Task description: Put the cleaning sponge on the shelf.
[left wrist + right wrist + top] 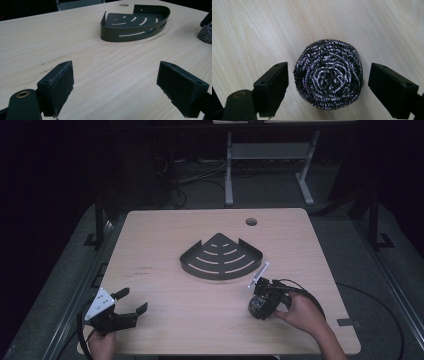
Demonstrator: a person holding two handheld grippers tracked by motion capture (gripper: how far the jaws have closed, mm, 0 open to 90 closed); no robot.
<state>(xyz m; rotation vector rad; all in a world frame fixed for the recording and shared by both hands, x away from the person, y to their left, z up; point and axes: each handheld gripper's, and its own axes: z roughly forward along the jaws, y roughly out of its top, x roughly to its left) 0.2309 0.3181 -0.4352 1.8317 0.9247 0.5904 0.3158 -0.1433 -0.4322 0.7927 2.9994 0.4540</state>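
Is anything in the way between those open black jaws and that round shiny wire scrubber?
Nothing visible is. The right gripper hangs over the round steel-wool scouring pad, with one open jaw on each side. Only bare wooden table shows in the narrow gaps around it.

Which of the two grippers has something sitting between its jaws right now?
The right gripper: a steel wool scourer lies on the table between its open jaws, not yet pinched. The left gripper has only bare wood between its jaws.

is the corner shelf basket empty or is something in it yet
Empty: the basket has a bare slotted floor, and the steel scourer lies on the table between the open right gripper's fingers.
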